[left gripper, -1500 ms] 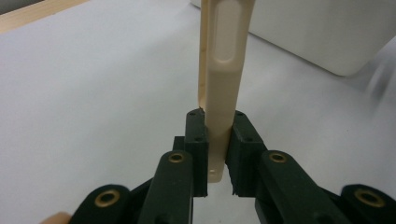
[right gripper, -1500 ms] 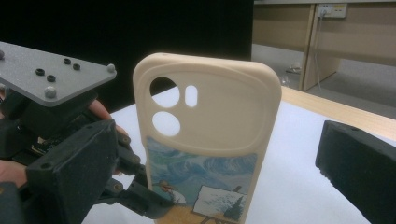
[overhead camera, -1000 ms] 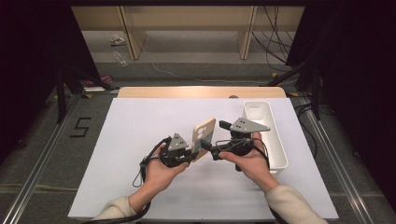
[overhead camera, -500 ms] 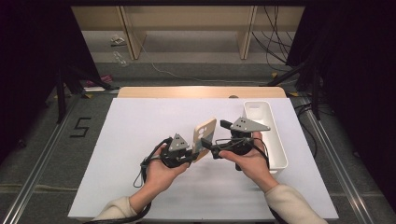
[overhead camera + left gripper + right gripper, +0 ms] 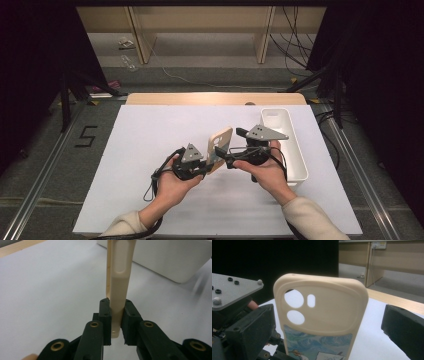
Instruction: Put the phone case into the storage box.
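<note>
A cream phone case (image 5: 220, 146) stands upright over the middle of the white table, held by its lower end. My left gripper (image 5: 209, 165) is shut on it. In the left gripper view the case's thin edge (image 5: 120, 277) rises from between the two black pads (image 5: 105, 312), which press on both sides. My right gripper (image 5: 227, 156) faces the case from the right, its jaws open. In the right gripper view the case (image 5: 322, 312) shows its camera cut-outs and a blue printed picture, with a gap to the right pad (image 5: 404, 332).
A long white bin (image 5: 295, 150) lies at the table's right side, close behind the right hand, and also appears in the left gripper view (image 5: 175, 260). A white sheet (image 5: 150, 140) covers the table, with a wooden edge (image 5: 200, 98) at the far side.
</note>
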`<state>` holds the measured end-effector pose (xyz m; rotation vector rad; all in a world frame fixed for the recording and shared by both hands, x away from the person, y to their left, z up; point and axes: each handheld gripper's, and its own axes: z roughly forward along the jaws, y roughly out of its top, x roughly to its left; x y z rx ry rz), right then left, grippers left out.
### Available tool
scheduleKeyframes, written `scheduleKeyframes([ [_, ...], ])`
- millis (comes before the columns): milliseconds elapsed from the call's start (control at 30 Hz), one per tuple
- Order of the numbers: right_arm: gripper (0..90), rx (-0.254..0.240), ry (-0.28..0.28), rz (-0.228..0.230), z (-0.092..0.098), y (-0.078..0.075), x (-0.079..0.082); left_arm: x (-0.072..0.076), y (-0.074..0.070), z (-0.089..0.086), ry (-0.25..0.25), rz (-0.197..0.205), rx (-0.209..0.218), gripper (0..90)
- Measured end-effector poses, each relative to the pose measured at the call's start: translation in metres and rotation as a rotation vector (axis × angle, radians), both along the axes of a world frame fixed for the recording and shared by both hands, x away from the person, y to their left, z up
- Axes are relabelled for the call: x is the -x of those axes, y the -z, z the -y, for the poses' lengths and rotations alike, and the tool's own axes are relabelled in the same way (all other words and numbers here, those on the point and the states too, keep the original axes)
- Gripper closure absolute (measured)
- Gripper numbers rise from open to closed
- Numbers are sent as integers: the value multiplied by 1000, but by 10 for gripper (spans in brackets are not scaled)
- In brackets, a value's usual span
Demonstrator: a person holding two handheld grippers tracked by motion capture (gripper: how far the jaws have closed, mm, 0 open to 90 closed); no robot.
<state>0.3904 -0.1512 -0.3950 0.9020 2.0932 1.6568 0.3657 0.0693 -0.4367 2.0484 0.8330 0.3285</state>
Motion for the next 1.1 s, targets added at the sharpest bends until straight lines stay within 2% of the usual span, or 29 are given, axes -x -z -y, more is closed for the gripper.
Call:
scheduleKeyframes([
  [267,2,-5,8,5,0,-1,0,0,1,6,12,0,-5,796],
  [1100,1,-3,6,5,-2,1,0,3,3,11,24,-3,-5,795],
])
